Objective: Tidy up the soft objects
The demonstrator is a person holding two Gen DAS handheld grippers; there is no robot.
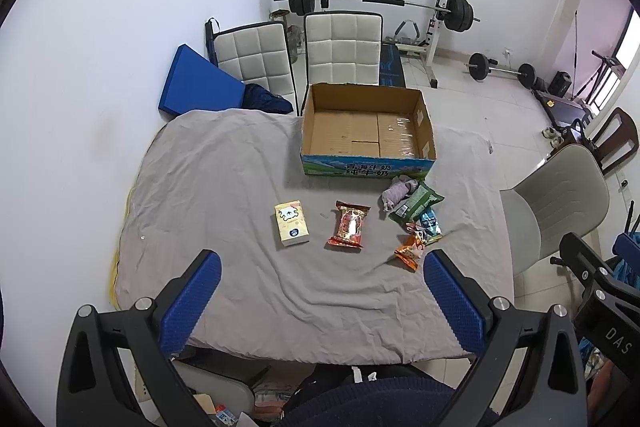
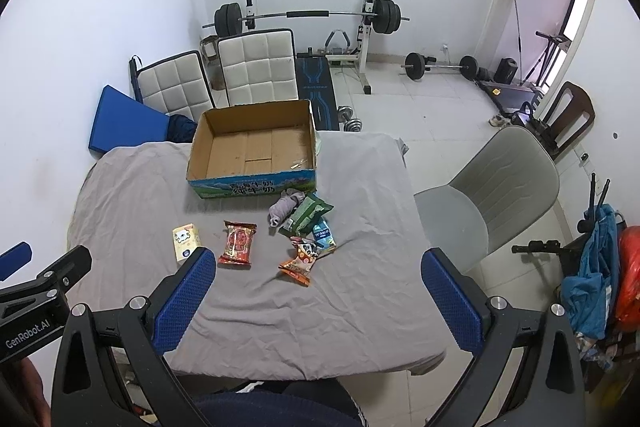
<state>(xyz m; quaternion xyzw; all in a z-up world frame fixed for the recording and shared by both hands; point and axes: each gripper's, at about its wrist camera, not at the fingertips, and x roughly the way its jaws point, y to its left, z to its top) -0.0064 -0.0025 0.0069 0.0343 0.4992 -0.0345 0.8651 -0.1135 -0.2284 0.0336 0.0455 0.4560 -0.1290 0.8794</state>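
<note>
Both the left gripper and right gripper hang released over bare cloth at lower frame, while one cardboard box sits mid-frame above six soft items, the red packet central.

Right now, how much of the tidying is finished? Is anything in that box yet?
Nothing looks done: the cardboard box is empty. Nothing is in hand either; the left gripper and right gripper both hover open above the table. All is left: the yellow pack, red snack bag, purple cloth, green bag, blue packet and orange packet lie on the grey cloth.
</note>
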